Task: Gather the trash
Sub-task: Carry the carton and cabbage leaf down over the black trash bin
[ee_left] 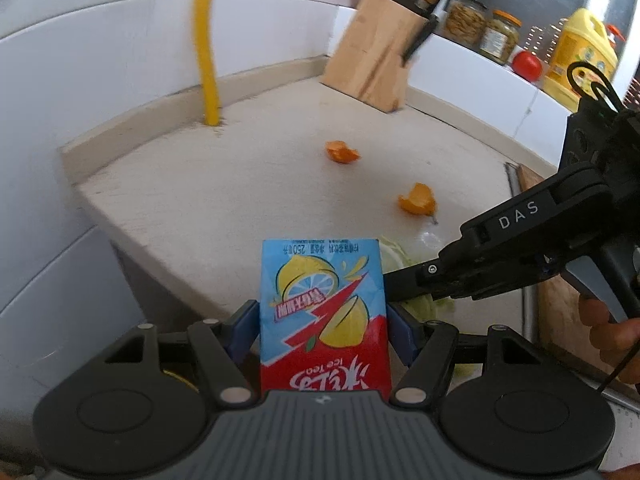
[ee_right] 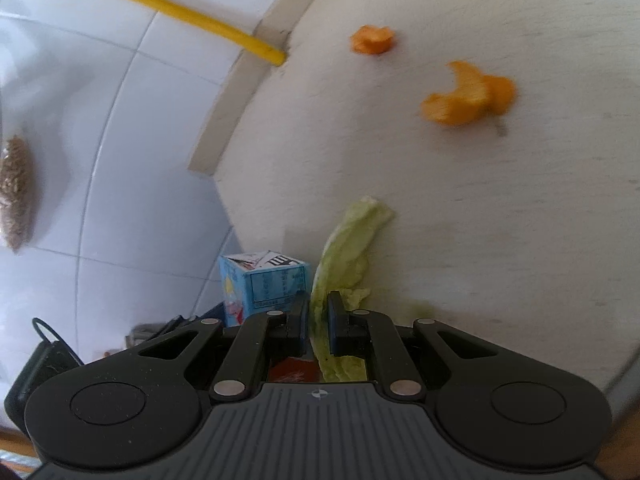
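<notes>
My left gripper is shut on a blue and red ice tea carton, whose sides press against both blue pads. The same carton shows at the left of the right wrist view. My right gripper is shut on a pale green cabbage leaf that sticks out forward over the counter. In the left wrist view the right gripper reaches in from the right, with the leaf beneath it. Two orange peels lie further out on the beige counter; the same peels appear from the right wrist.
A yellow pipe rises from the counter by the white tiled wall. A wooden knife block stands at the back, with glass jars, a tomato and a yellow bottle on a ledge. A wooden board lies at the right.
</notes>
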`<control>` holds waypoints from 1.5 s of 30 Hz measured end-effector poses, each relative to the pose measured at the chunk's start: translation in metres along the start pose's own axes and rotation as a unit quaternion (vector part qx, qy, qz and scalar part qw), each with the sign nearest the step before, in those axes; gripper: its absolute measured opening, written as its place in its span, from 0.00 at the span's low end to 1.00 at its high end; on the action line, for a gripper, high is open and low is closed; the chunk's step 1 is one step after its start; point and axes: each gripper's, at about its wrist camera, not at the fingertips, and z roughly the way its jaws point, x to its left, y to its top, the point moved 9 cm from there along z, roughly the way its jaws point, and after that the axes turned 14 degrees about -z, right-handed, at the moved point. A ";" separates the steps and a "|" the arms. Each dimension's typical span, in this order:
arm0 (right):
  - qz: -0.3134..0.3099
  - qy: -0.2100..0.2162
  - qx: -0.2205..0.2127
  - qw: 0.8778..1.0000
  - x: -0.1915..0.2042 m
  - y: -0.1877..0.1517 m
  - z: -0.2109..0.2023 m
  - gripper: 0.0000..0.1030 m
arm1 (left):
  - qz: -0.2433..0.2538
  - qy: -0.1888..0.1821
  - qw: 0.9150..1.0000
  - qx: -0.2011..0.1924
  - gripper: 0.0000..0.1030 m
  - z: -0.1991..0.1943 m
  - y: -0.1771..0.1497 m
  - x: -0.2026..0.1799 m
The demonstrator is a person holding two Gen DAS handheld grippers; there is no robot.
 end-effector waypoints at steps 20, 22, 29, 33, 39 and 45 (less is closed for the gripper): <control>-0.092 0.088 0.088 0.988 0.120 -0.013 0.113 0.14 | -0.107 0.120 0.984 -0.073 0.60 -0.084 -0.011 0.126; -0.101 0.093 0.094 0.986 0.131 -0.015 0.121 0.14 | -0.116 0.128 0.982 -0.077 0.60 -0.091 -0.013 0.134; -0.155 0.086 0.100 0.979 0.164 -0.022 0.140 0.14 | -0.133 0.151 0.975 -0.089 0.60 -0.105 -0.019 0.154; -0.176 0.077 0.104 0.976 0.172 -0.026 0.144 0.14 | -0.137 0.159 0.974 -0.090 0.60 -0.109 -0.023 0.159; -0.192 0.063 0.109 0.973 0.176 -0.030 0.151 0.14 | -0.135 0.167 0.973 -0.089 0.60 -0.110 -0.027 0.163; -0.202 0.054 0.110 0.972 0.178 -0.033 0.153 0.14 | -0.132 0.169 0.973 -0.087 0.60 -0.111 -0.027 0.164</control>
